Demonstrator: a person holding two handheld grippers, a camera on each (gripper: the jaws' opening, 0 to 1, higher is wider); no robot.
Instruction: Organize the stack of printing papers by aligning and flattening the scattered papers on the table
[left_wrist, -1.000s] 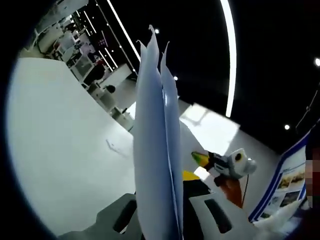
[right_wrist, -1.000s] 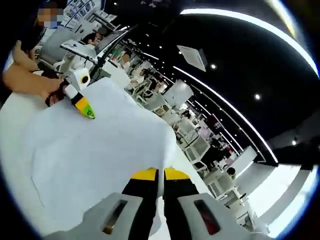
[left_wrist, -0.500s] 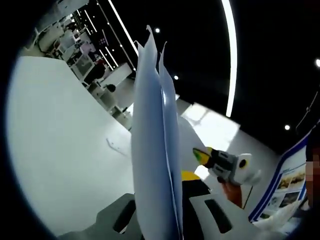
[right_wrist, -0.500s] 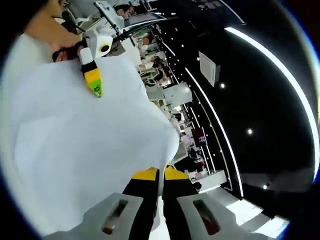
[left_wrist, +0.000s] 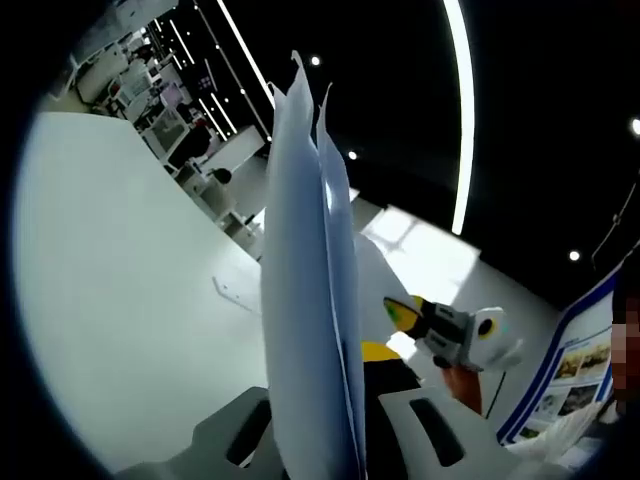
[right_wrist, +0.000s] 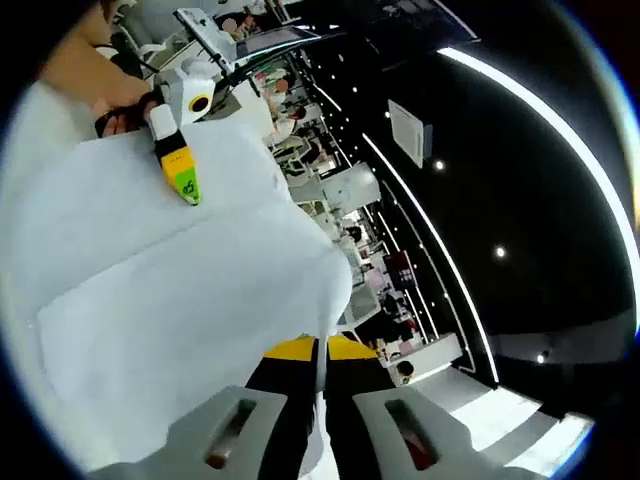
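Since half a second ago your right-hand view has rolled a little, so the sheets lie more level across it; the left gripper view has hardly shifted, and the other gripper in it has barely drifted.

In the left gripper view, your left gripper (left_wrist: 330, 440) is closed on the papers (left_wrist: 310, 300), which stand on edge from 6 o'clock up towards 12, their top corners splayed and uneven. The white table (left_wrist: 120, 280) spreads from 9 to 7 o'clock behind them. Your right gripper (left_wrist: 450, 332) shows at 4 o'clock, its yellow tip pointing at the sheets.

In the right gripper view, your right gripper (right_wrist: 318, 370) is pinched tight on one corner of the papers (right_wrist: 170, 290), which fan out from 6 to 10 o'clock. The left gripper (right_wrist: 182, 150) meets the far edge at 10 o'clock, with a hand (right_wrist: 100, 85) behind it.

You have the stack gathered and lifted, I judge, but its edges are not yet square; tapping them level and laying the pile flat remain.
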